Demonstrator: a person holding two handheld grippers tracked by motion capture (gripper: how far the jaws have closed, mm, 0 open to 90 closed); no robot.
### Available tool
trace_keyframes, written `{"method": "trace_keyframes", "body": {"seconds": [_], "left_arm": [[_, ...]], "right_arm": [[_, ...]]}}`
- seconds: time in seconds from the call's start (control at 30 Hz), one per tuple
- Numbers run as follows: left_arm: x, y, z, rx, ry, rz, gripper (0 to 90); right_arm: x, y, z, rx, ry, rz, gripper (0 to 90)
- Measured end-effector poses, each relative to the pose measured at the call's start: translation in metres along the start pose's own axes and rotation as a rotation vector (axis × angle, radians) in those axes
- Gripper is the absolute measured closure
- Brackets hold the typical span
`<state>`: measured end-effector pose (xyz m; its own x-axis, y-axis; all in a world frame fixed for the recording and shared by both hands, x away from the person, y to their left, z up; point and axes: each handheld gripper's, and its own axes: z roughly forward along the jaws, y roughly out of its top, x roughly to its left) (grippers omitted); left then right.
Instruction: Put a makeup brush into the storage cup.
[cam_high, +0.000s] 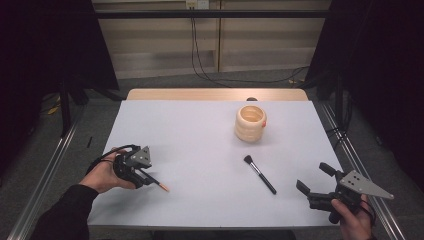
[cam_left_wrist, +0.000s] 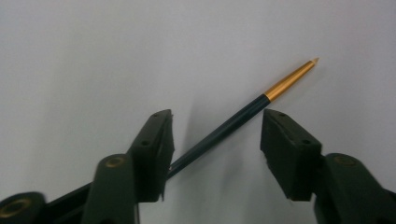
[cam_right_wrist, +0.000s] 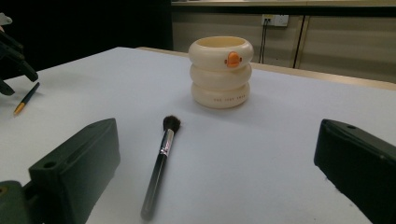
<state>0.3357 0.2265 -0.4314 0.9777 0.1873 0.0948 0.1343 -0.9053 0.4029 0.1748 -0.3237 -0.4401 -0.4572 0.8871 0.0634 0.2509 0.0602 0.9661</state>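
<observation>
My left gripper (cam_left_wrist: 215, 140) sits low over the white table (cam_high: 200, 130), jaws parted around the thin dark brush with a gold ferrule (cam_left_wrist: 243, 116), which lies slantwise between them and brushes the left pad. To grip it well, I judge I should square the jaws across the handle before closing. My right gripper (cam_right_wrist: 219, 172) hangs wide open and empty, facing the makeup brush (cam_right_wrist: 161, 163) lying short of the cream ringed cup (cam_right_wrist: 220, 74).
</observation>
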Motion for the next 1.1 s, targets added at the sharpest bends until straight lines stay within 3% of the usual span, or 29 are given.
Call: {"method": "trace_keyframes", "body": {"seconds": [0.43,0.77,0.83,0.93,0.97,1.1], "left_arm": [[0.001,0.004,0.012,0.049,-0.047,0.048,58.1],[0.000,0.006,0.015,0.061,-0.057,0.048,61.3],[-0.002,0.006,0.017,0.037,-0.066,0.017,64.3],[0.001,0.005,0.017,0.048,-0.100,0.007,68.2],[0.002,0.005,0.017,0.057,-0.116,-0.001,74.5],[0.003,0.004,0.019,0.051,-0.133,-0.026,75.8]], "right_arm": [[0.000,0.000,0.000,0.005,0.005,0.002,0.0],[0.000,0.000,0.001,0.003,0.010,-0.005,0.0],[0.000,0.000,0.000,0.003,0.008,-0.002,0.0],[0.000,0.000,0.000,0.004,0.009,-0.001,0.0],[0.000,0.000,0.000,0.004,0.008,-0.001,0.0],[0.001,-0.001,0.001,0.009,0.012,0.000,0.0]]}}
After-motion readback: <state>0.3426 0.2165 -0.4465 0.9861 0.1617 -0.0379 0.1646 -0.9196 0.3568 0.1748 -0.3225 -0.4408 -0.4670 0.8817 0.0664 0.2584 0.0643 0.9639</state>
